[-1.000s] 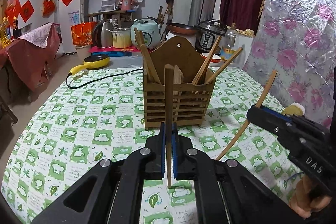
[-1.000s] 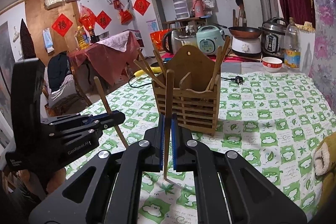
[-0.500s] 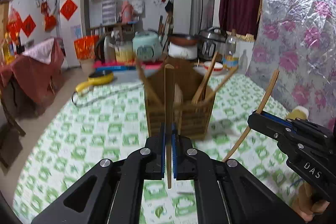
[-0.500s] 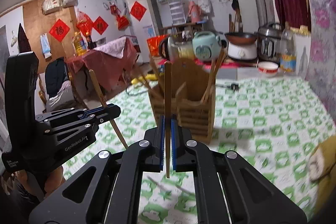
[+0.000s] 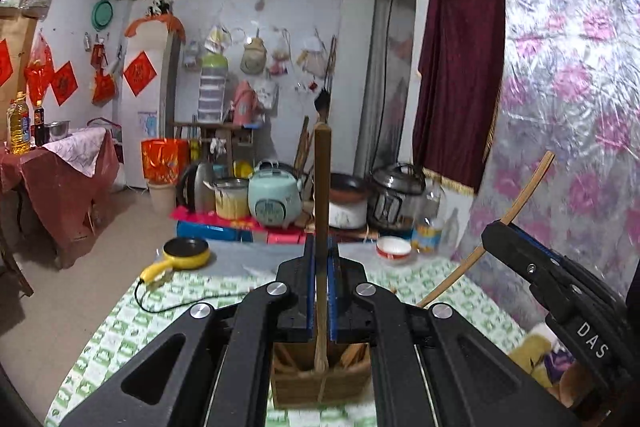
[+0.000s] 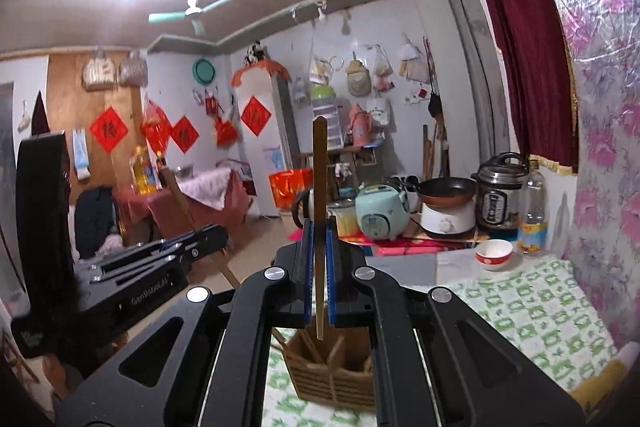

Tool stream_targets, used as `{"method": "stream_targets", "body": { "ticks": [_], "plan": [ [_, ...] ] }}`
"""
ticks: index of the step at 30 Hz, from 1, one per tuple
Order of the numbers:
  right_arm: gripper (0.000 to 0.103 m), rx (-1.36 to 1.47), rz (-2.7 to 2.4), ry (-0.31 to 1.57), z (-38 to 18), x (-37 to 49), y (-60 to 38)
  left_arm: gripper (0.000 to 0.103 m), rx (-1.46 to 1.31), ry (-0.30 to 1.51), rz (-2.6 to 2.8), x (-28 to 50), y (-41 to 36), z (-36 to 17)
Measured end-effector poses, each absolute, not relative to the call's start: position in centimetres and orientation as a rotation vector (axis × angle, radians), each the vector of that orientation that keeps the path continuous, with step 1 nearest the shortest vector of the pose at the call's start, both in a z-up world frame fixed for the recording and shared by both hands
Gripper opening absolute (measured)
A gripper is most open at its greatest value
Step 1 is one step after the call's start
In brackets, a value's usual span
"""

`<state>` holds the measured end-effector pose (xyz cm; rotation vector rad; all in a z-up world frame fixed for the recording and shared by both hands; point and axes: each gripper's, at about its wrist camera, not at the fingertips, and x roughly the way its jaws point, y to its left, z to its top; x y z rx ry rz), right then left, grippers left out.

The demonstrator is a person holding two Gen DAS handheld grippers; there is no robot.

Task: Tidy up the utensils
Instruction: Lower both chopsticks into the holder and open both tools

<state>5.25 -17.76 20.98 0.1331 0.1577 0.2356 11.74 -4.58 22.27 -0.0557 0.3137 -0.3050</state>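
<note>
With the left gripper (image 5: pixel 319 287) and right gripper (image 6: pixel 317 279) each clamped shut on an upright chopstick (image 5: pixel 321 187) (image 6: pixel 319 211) above the wooden holder (image 5: pixel 320 383), either stick could miss its compartment and strike the rim if lowered off-line.

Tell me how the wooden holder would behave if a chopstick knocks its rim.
The holder looks like light slatted wood, so it would probably slide on the tablecloth rather than resist. It stands tall for its base and sticks lean against its sides, so a sideways knock might tip it. It seems stiff, unlikely to flex.
</note>
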Motion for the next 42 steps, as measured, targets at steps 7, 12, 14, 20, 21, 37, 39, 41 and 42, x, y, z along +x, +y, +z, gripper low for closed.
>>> {"method": "stream_targets", "body": {
  "ticks": [7, 12, 14, 20, 21, 37, 39, 41, 42],
  "plan": [
    [0.006, 0.129, 0.228, 0.276, 17.8, 10.6, -17.8, 0.006, -0.058, 0.391, -0.314, 15.4, -5.3, 19.7],
    [0.006, 0.112, 0.183, 0.321, 15.9, 12.8, -17.9, 0.006, -0.048, 0.412, -0.281, 17.3, -5.4, 17.8],
    [0.006, 0.110, 0.177, 0.343, 15.3, 13.6, -17.8, 0.006, -0.054, 0.433, -0.278, 18.2, -5.4, 16.9],
    [0.006, 0.098, 0.174, 0.415, 13.4, 15.6, -17.7, 0.006, -0.046, 0.485, -0.271, 19.8, -5.7, 14.9],
    [0.006, 0.101, 0.178, 0.434, 12.9, 16.0, -17.7, 0.006, -0.045, 0.493, -0.272, 20.1, -5.9, 14.6],
    [0.007, 0.083, 0.163, 0.595, 8.5, 19.4, -16.9, 0.006, -0.020, 0.631, -0.225, 23.5, -6.8, 9.7],
    [0.009, 0.080, 0.164, 0.595, 8.5, 19.4, -16.9, 0.006, -0.015, 0.631, -0.225, 23.4, -6.9, 9.7],
    [0.011, 0.079, 0.162, 0.590, 8.6, 19.3, -17.0, 0.006, -0.019, 0.632, -0.223, 23.4, -6.9, 9.7],
    [0.011, 0.080, 0.162, 0.585, 8.7, 19.2, -17.0, 0.007, -0.023, 0.629, -0.217, 23.4, -6.8, 9.7]
  ]
}}
